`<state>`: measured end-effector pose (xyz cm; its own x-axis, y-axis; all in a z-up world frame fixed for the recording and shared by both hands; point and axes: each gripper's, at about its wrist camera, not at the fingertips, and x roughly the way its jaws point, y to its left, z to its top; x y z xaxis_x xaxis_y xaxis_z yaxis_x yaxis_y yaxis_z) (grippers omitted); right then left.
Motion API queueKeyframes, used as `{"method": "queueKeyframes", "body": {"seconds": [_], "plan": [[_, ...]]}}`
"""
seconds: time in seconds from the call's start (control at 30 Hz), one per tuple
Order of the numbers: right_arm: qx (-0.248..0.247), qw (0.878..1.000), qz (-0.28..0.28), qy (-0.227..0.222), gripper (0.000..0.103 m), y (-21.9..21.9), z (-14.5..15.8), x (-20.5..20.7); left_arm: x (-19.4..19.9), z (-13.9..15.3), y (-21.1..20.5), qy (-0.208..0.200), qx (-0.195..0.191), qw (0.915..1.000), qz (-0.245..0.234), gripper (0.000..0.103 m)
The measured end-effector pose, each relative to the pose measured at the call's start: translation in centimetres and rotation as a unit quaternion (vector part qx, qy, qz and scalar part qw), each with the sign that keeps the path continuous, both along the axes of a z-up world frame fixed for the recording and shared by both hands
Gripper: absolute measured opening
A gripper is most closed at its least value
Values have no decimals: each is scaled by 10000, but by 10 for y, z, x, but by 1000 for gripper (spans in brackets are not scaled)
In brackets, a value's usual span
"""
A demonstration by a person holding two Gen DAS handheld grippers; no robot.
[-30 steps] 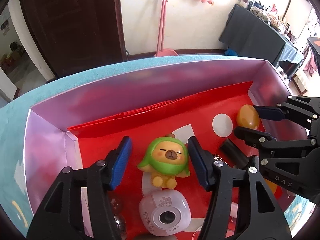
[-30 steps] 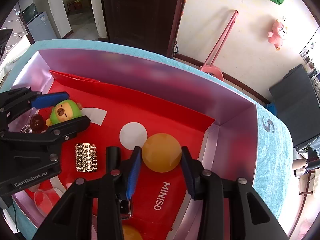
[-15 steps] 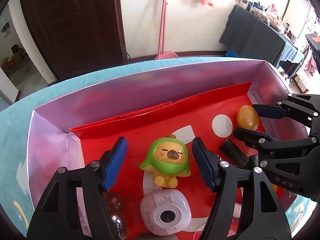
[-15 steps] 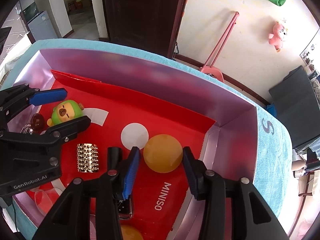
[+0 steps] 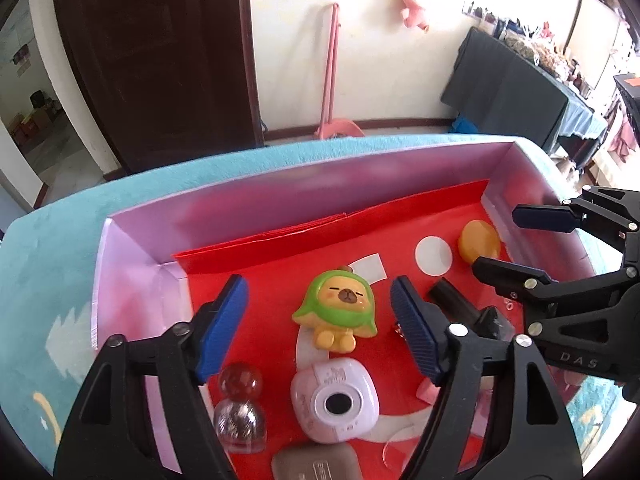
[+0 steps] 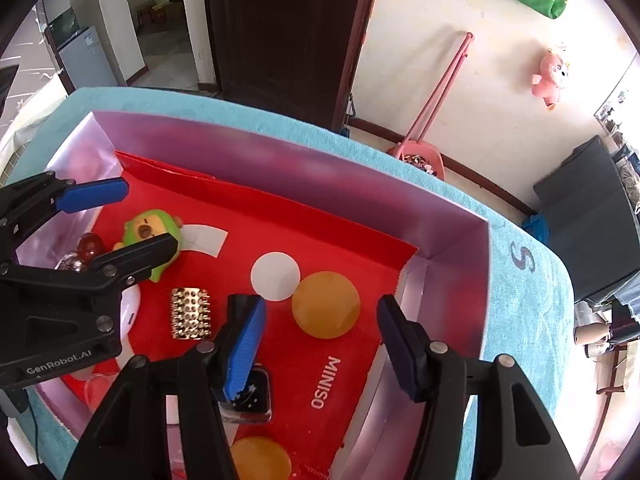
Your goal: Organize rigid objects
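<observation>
Our left gripper (image 5: 320,312) has its jaws opening, and the green toy (image 5: 338,308) sits between its pads, touching neither. Just below the toy lies a pink camera (image 5: 336,400), and under the left finger sit a red ball (image 5: 239,380) and a silver ball (image 5: 239,420). Our right gripper (image 6: 320,340) is opening too, the yellow egg (image 6: 326,304) lying free between its fingers. To its left are a studded roller (image 6: 191,314) and a watch (image 6: 252,396). All rest on red paper (image 6: 340,248) inside the box (image 6: 280,156).
</observation>
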<state>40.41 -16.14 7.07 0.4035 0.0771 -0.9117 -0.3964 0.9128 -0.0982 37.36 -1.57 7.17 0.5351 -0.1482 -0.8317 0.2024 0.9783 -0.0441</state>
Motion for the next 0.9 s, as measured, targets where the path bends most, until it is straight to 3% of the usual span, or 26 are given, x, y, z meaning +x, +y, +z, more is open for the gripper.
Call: {"method": "queueKeyframes", "body": {"seconds": [0.27,0.4,0.53,0.9], "plan": [[147,9994,-89,-293,62,-4,33,-27,-36,34,5,-402,-35,9992,27,78],[287,9981,-112,-529,72,-7,54,-48,-61,51,10,-681,-113,9976,99,79],[468,9961,-151,-733,73,-9,73,-67,-84,65,16,-940,-185,9951,224,85],[927,9868,-284,-1299,93,-27,94,-132,-136,70,19,-1503,-289,9876,362,93]]}}
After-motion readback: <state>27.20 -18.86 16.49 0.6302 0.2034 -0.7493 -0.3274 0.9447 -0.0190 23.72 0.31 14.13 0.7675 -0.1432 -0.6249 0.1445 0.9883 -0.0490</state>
